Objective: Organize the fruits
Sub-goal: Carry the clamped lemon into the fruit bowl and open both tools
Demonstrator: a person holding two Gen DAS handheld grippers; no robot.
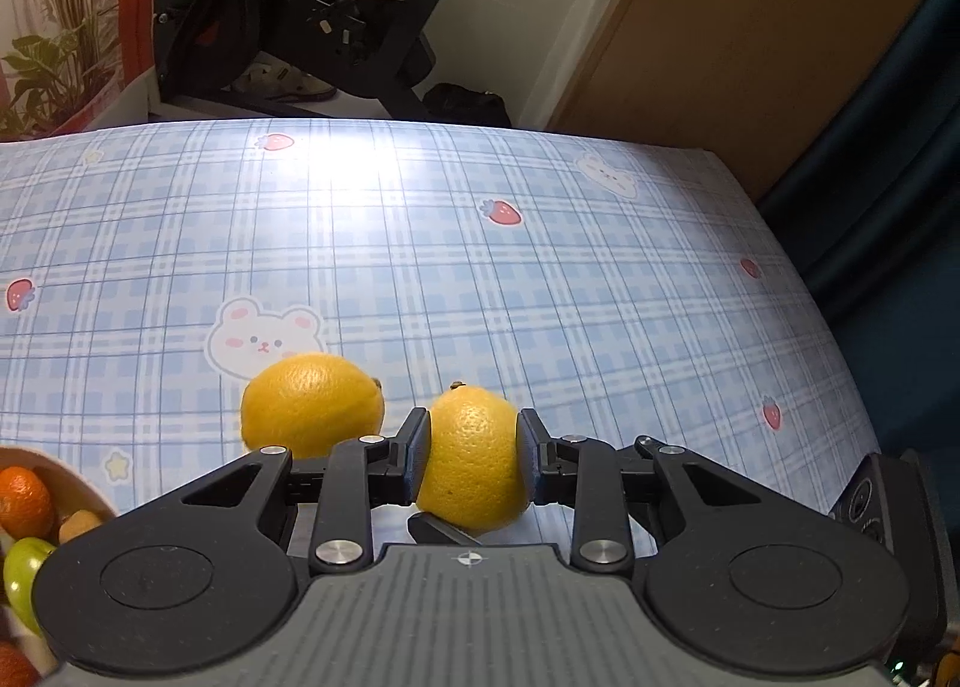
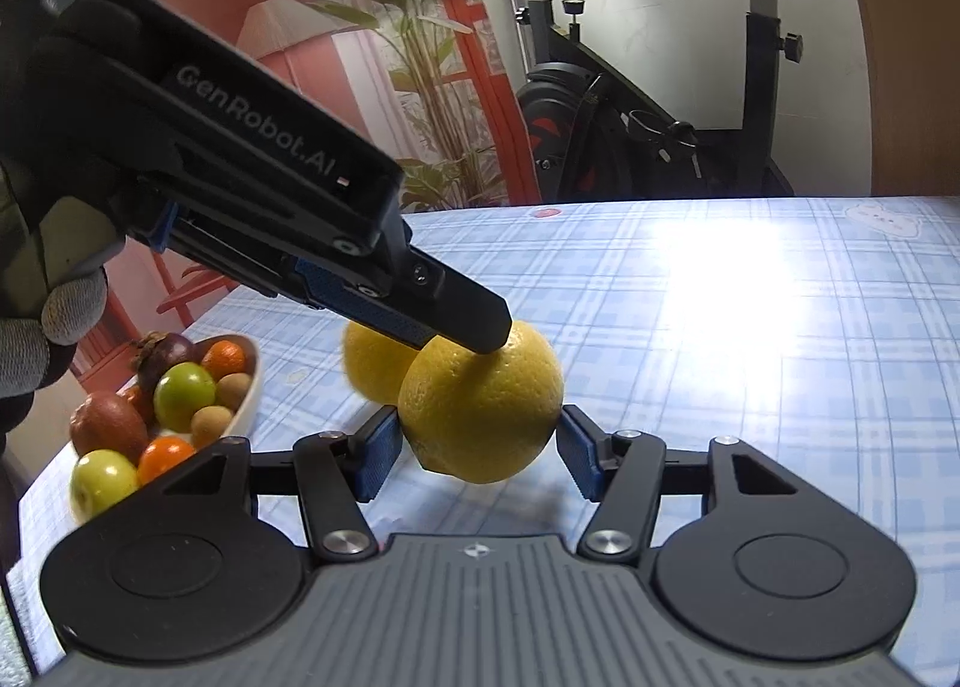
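Observation:
My left gripper (image 1: 474,447) is shut on a yellow lemon (image 1: 474,462), its pads pressed on both sides. A second lemon (image 1: 312,402) lies on the checked tablecloth just to its left. In the right wrist view the left gripper (image 2: 474,336) comes in from the upper left and clamps the near lemon (image 2: 486,405), which hangs a little above the cloth. My right gripper (image 2: 477,453) is open, its blue pads on either side of that lemon with a small gap each side. The second lemon (image 2: 375,366) sits behind.
A white bowl (image 2: 249,393) with several small fruits, green, orange and brown, stands at the table's left edge; it also shows in the left wrist view (image 1: 72,480). An exercise bike (image 2: 630,111) and a plant (image 2: 420,57) stand beyond the table (image 1: 540,267).

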